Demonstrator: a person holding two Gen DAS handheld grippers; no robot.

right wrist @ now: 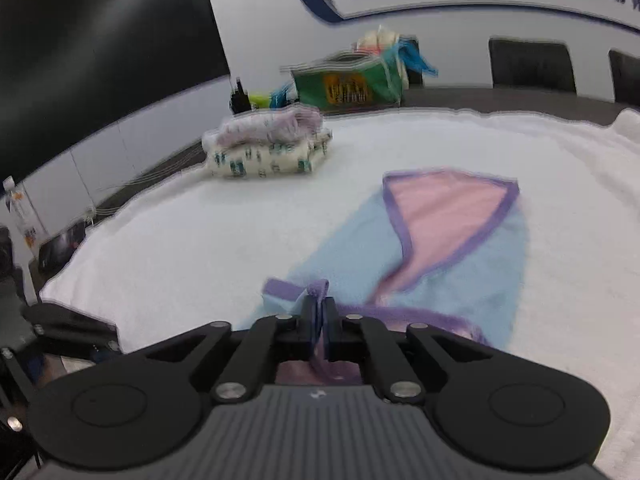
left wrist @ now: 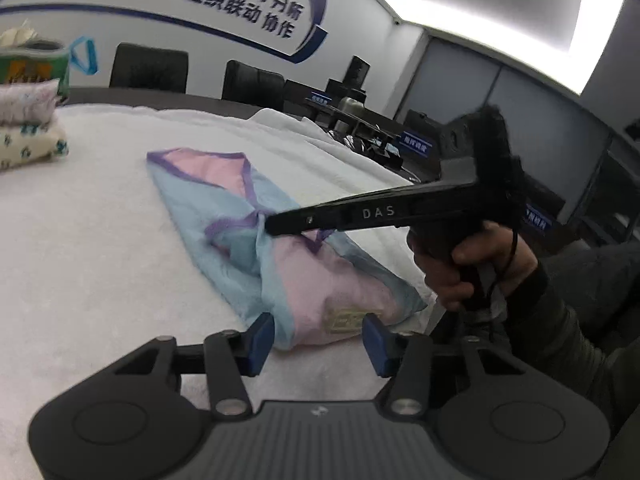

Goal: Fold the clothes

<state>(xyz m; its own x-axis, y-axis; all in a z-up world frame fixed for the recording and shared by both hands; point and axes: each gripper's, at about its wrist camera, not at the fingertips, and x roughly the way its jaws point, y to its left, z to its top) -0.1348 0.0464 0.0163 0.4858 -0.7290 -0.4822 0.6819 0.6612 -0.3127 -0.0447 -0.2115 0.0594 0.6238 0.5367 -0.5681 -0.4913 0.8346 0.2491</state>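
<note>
A pink and light-blue garment with purple trim [left wrist: 256, 240] lies partly folded on the white towel-covered table [left wrist: 100, 240]. My left gripper [left wrist: 318, 336] is open, its blue pads on either side of the garment's near end, just above it. My right gripper [left wrist: 272, 226] reaches in from the right and is shut on the garment's purple trim near its middle. In the right wrist view the right gripper [right wrist: 319, 312] pinches a fold of purple trim, and the garment [right wrist: 460, 248] spreads out beyond it.
A stack of folded patterned clothes [right wrist: 268, 148] sits at the far left of the table, also in the left wrist view [left wrist: 28, 128]. A green bag [right wrist: 352, 84] stands behind it. Black chairs [left wrist: 148, 68] line the far edge.
</note>
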